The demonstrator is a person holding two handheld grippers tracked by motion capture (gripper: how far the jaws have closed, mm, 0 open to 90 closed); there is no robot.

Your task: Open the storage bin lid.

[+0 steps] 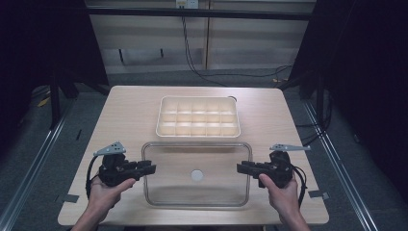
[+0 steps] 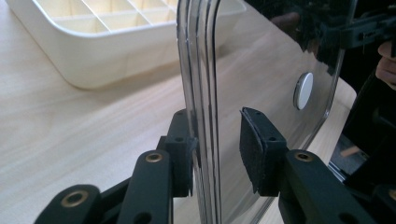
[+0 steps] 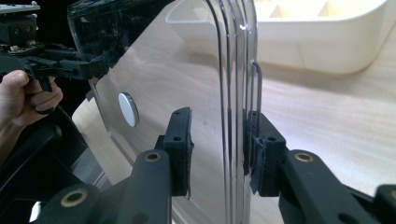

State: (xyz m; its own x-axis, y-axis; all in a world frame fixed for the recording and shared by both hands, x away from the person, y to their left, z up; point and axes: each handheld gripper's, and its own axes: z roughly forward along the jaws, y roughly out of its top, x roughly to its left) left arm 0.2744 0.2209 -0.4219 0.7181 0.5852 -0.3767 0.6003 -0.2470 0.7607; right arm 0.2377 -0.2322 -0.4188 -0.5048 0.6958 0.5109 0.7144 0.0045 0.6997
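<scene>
The clear lid (image 1: 197, 174) lies flat, long axis between left gripper (image 1: 153, 168) and right gripper (image 1: 239, 168), each pinching one short edge.

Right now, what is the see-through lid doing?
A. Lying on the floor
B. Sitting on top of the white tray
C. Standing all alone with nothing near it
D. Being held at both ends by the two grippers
D: the clear lid lies in front of the white divided tray, with the left gripper at one end and the right gripper at the other, each with its fingers on either side of the rim.
</scene>
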